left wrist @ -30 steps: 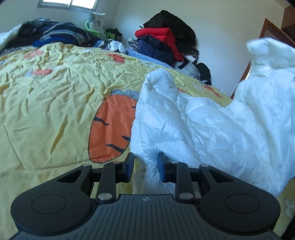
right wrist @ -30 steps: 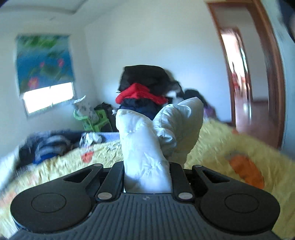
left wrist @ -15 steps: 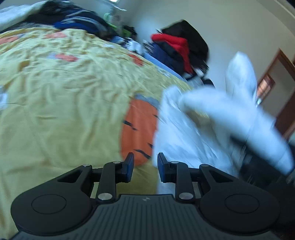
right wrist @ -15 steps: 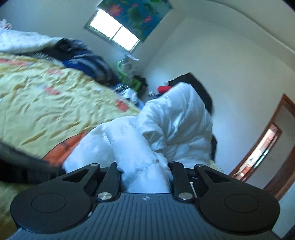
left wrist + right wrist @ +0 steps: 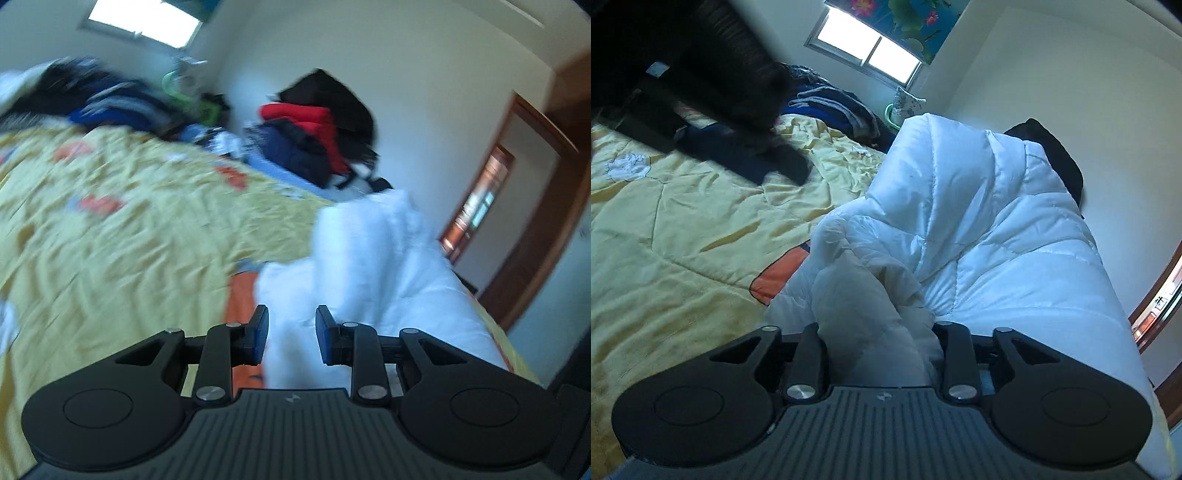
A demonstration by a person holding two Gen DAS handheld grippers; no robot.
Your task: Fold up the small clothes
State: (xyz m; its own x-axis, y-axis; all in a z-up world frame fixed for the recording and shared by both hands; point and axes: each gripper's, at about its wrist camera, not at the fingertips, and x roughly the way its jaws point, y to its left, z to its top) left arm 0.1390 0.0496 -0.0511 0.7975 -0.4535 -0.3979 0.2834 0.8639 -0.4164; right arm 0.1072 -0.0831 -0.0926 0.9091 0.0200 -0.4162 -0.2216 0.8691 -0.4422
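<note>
The white puffy jacket [image 5: 990,236] lies bunched on the bed's yellow quilt [image 5: 683,229], piled up toward 1 o'clock from the right tool [image 5: 879,332]. A fold of it sits between that tool's jaws, which have just been opening; whether the pads press on it I cannot tell, since the cloth hides them. In the left wrist view the jacket [image 5: 373,266] reaches from 12 to 2 o'clock ahead of the left tool [image 5: 290,334], whose jaws stand slightly apart with nothing clamped between them. Its long axis seems to run away from both tools. The right hand is nearer, so letting the fold go looks to be its job
</note>
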